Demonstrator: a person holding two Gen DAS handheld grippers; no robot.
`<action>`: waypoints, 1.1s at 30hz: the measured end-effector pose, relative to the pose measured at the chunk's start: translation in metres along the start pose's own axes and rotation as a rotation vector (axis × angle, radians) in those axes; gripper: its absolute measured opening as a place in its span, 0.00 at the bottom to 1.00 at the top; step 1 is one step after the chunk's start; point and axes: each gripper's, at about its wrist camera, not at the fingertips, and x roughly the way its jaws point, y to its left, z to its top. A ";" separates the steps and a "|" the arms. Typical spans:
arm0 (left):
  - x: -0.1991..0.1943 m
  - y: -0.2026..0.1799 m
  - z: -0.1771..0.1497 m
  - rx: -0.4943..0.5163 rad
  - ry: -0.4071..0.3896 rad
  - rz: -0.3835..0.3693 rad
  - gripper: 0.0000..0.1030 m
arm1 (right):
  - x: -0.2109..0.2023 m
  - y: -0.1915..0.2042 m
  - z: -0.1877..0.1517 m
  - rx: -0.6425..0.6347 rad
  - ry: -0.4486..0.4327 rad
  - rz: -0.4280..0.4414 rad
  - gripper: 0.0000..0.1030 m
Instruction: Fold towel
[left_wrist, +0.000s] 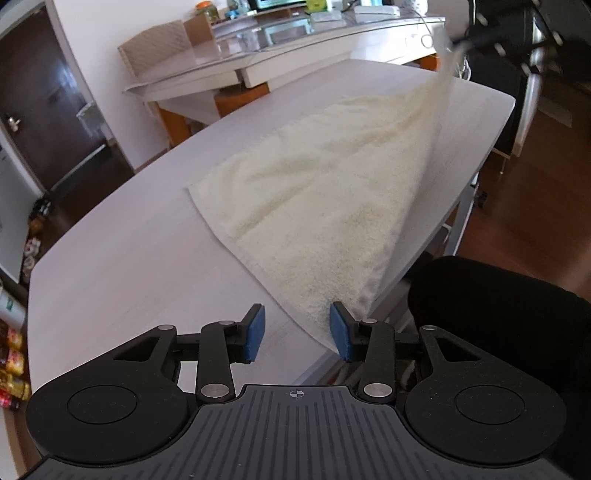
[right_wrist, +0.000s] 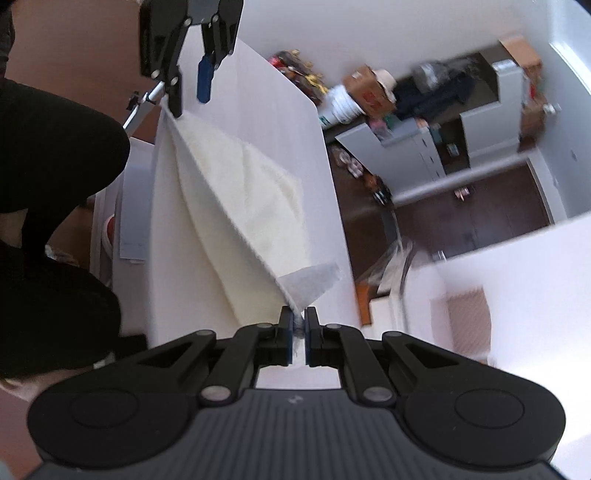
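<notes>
Right gripper (right_wrist: 302, 325) is clamped on a lifted towel (left_wrist: 314, 206) corner; left gripper (left_wrist: 297, 328), jaws apart, straddles the 6 o'clock corner on the table (left_wrist: 129, 251). Only the right view shows the clamped pads.

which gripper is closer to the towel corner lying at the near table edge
Left. The left gripper sits open with that corner of the towel between its fingers. The right gripper is shut on the opposite corner, lifted off the table.
</notes>
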 end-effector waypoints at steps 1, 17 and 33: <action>0.000 0.001 0.000 -0.005 -0.001 -0.002 0.44 | 0.004 -0.008 0.005 -0.033 -0.004 0.007 0.06; -0.005 0.014 -0.017 -0.095 -0.061 -0.040 0.48 | 0.154 -0.089 0.102 -0.276 -0.110 0.220 0.06; -0.005 0.016 -0.025 -0.146 -0.081 -0.071 0.49 | 0.267 -0.076 0.120 -0.200 -0.121 0.336 0.22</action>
